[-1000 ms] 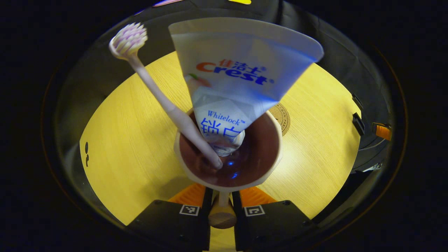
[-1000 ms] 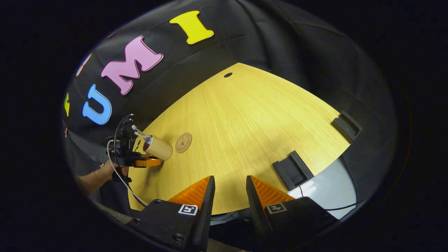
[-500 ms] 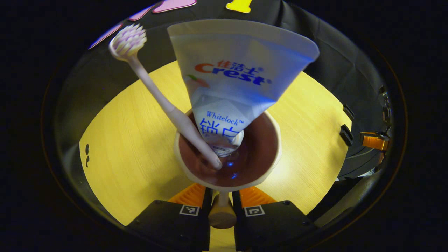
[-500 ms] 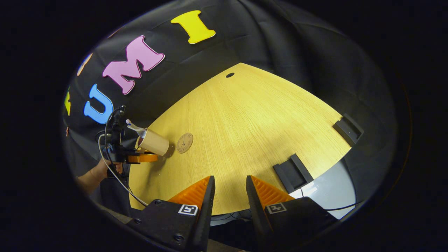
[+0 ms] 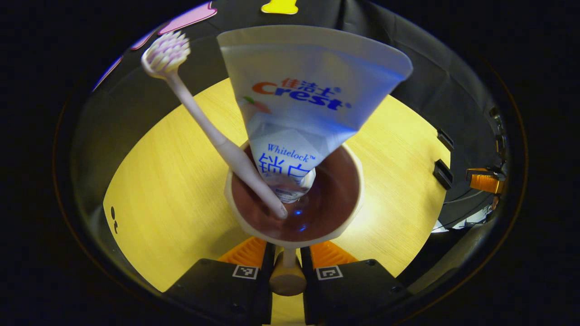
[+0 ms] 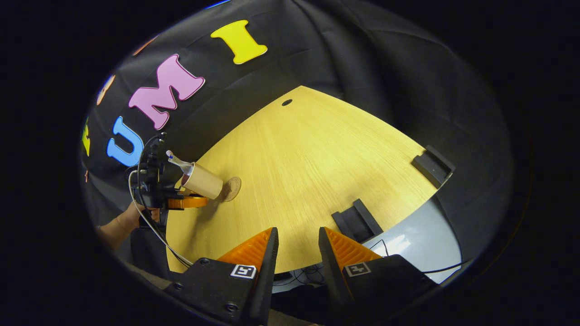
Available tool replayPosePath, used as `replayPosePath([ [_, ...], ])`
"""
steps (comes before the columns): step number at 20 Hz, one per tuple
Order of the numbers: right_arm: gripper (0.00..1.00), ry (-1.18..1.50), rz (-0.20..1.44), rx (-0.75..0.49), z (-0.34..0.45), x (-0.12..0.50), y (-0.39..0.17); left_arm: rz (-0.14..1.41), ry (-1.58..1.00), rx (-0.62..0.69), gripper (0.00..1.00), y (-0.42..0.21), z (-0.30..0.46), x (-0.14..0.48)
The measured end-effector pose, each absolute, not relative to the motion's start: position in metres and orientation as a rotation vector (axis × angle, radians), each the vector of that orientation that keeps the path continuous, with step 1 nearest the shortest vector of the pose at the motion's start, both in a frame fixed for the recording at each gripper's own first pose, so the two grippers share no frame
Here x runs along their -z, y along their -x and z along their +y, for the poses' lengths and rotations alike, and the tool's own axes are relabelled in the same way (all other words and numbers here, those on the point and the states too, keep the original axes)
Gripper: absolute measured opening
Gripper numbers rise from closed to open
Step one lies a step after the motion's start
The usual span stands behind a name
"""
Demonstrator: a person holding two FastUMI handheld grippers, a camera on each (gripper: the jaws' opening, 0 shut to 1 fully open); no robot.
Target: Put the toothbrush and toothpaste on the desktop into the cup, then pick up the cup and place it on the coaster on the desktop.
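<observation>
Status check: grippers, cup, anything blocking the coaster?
Left gripper shut on cup handle. Cup with toothbrush and toothpaste inside, at the coaster. Right gripper open, idle. Nothing in the way.

Both the left gripper (image 5: 287, 253) and right gripper (image 6: 297, 246) have black bodies, ribbed fingers, square black-and-white markers and screws.
</observation>
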State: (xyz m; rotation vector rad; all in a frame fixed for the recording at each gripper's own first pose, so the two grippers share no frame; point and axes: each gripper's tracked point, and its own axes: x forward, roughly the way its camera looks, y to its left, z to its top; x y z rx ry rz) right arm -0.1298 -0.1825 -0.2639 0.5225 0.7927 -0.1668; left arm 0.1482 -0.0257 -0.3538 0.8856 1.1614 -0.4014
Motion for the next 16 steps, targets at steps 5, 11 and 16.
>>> replayPosePath([
  [5, 0.55, -0.542, 0.789, 0.219, -0.206, 0.266, 0.146, 1.178, -0.917, 0.407, 0.32, -0.156, -0.036, 0.375],
  [11, 0.55, -0.562, 0.795, 0.254, -0.223, 0.274, 0.158, 1.193, -0.955, 0.384, 0.36, -0.163, -0.029, 0.396],
  [16, 0.55, -0.579, 0.806, 0.259, -0.227, 0.279, 0.162, 1.191, -0.955, 0.378, 0.31, -0.166, -0.028, 0.397],
])
